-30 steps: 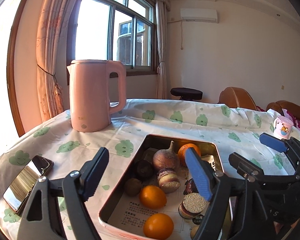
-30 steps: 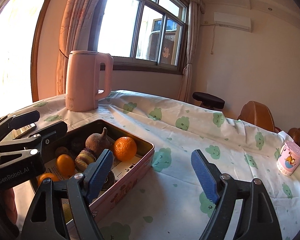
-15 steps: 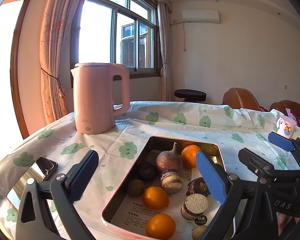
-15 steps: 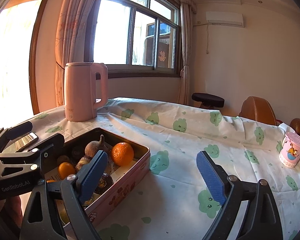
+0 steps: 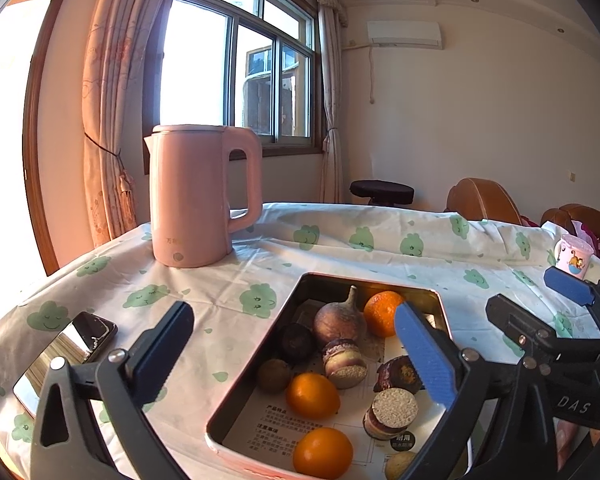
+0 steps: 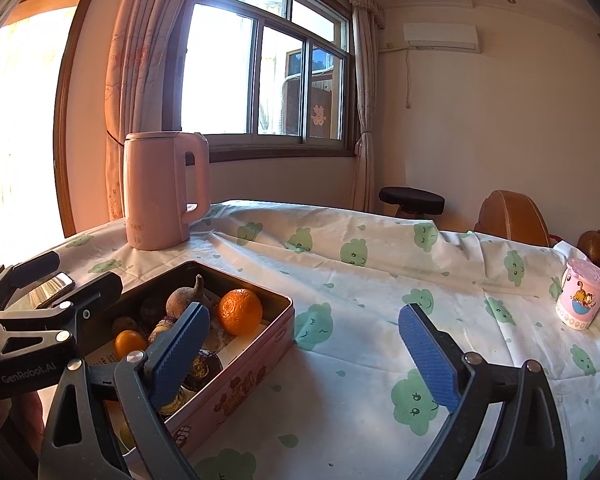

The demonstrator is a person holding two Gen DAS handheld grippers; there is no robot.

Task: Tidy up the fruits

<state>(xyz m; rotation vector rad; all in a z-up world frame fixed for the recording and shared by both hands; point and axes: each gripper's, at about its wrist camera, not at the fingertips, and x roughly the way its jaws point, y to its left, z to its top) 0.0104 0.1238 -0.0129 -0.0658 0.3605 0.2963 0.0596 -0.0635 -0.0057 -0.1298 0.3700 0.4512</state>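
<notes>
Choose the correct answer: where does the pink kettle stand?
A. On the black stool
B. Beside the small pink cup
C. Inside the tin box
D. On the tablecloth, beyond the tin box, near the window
D: the pink kettle stands on the tablecloth behind the tin box, toward the window.

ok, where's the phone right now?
Left wrist view, lower left: the phone lies flat on the tablecloth, left of the tin and nearer than the kettle.

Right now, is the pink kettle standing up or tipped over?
Standing up: the kettle sits flat on the tablecloth, lid on top.
</notes>
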